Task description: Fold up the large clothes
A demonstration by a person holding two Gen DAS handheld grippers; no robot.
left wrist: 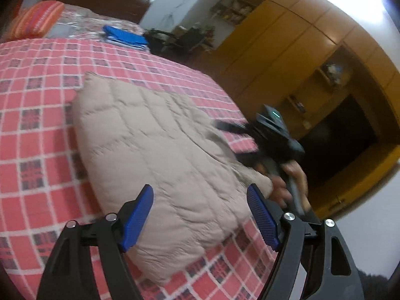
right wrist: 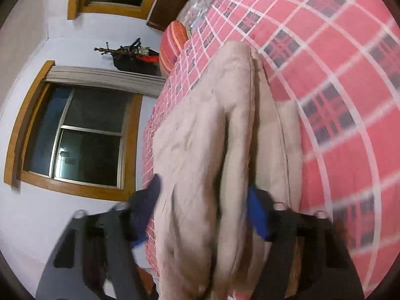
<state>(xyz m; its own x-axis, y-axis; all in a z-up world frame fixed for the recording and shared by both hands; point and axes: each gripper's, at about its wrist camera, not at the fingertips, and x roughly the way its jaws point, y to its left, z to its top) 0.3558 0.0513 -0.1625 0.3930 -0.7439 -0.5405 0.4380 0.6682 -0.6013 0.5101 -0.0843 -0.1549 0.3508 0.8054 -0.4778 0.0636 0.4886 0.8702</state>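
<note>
Beige quilted fabric marks the one large jacket (left wrist: 160, 160), which is laid folded on the bed (left wrist: 37, 125) with its red checked cover. One left gripper (left wrist: 200, 215) is held above the jacket's near edge, jaws spread and empty. One right gripper (right wrist: 202, 212) is seen with jaws spread around thick folds of the jacket (right wrist: 212, 150). One striped orange pillow (left wrist: 37, 20) and one blue folded garment (left wrist: 125, 36) are seen farther up the bed.
</note>
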